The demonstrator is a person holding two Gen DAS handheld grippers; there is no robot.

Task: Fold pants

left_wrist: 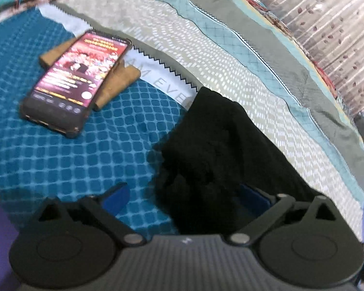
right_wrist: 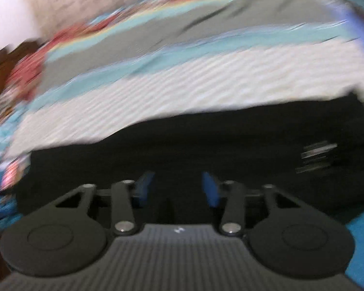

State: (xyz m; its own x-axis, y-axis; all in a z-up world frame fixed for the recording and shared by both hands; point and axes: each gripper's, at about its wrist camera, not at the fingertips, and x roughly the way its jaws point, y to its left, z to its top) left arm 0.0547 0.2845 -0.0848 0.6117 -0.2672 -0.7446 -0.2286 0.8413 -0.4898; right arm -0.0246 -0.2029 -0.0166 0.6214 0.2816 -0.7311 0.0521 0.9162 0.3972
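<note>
Directly ahead of both tools, the black pants (left_wrist: 220, 150) lie bunched on the bed (left_wrist: 60, 160). Left tool (left_wrist: 184, 196): spread wide, fabric between its pads, ungripped. Right tool (right_wrist: 178, 186): parted, over cloth. Beyond-left: phone (left_wrist: 75, 82). Folding appears partly done; the blurred right view prevents certainty.

A bedroom in a home. The surface is a bed (left_wrist: 60, 160) under a patchwork bedspread (left_wrist: 230, 55) of teal checks, white dashes and grey bands. Ahead and to the left of the left hand-held gripper (left_wrist: 184, 194) lies a lit phone (left_wrist: 77, 80); far to the right hangs a leaf-print curtain (left_wrist: 332, 24).
</note>
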